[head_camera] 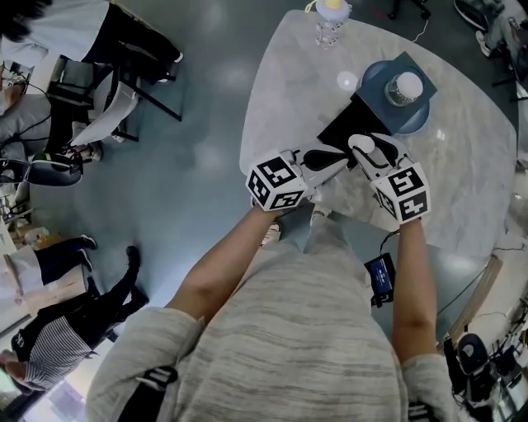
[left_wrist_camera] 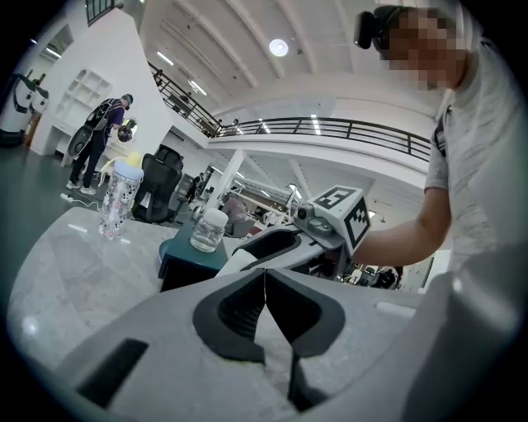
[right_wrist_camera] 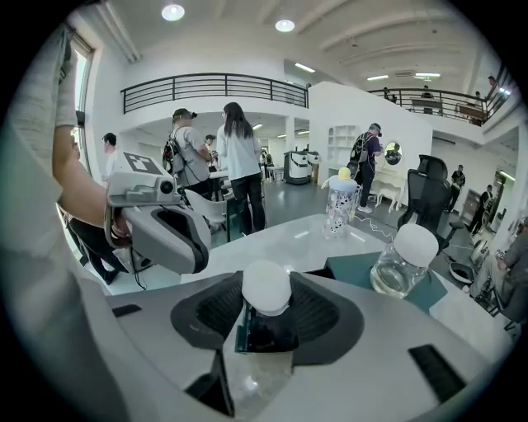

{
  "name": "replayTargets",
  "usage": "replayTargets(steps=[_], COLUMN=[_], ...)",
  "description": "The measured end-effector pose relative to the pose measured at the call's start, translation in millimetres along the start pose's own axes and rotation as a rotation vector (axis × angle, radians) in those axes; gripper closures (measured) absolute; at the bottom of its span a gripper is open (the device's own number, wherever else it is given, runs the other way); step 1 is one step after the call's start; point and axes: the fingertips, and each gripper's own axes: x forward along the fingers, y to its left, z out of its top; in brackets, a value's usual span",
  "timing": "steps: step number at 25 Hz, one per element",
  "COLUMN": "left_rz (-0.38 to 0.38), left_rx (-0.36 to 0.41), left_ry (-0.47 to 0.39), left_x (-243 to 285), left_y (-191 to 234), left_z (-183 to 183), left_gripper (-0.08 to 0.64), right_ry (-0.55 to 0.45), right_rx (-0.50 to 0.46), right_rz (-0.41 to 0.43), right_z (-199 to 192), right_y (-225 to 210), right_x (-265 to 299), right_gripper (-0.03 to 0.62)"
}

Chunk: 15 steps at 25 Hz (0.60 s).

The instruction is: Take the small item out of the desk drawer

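Note:
My right gripper [right_wrist_camera: 266, 317] is shut on a small bottle with a white round cap [right_wrist_camera: 266, 286]; the bottle stands upright between the pads. In the head view this right gripper [head_camera: 369, 152] hovers at the near end of the dark teal drawer box [head_camera: 414, 115], over its black open drawer [head_camera: 346, 129]. My left gripper [head_camera: 327, 158] sits just left of it with its jaws closed together and empty [left_wrist_camera: 264, 284]. A clear jar with a white lid [head_camera: 404, 88] stands on top of the box.
The box rests on a rounded marble table [head_camera: 297, 99]. A patterned baby bottle [head_camera: 331, 21] stands at the far edge and a small white disc [head_camera: 347, 81] lies near the box. People and office chairs [head_camera: 124, 74] are on the floor to the left.

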Motion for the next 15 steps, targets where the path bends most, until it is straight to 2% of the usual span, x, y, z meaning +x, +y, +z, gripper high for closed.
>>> replayTargets(steps=[15], left_rz=[-0.105], left_rx=[0.059], left_ry=[-0.032], left_x=[-39], left_y=[-65], left_z=[-1], left_gripper=[0.545], right_ry=[-0.156], right_rx=[0.133], right_rz=[-0.071], right_z=[8], right_y=[72], right_x=[-70], right_gripper=[0.419])
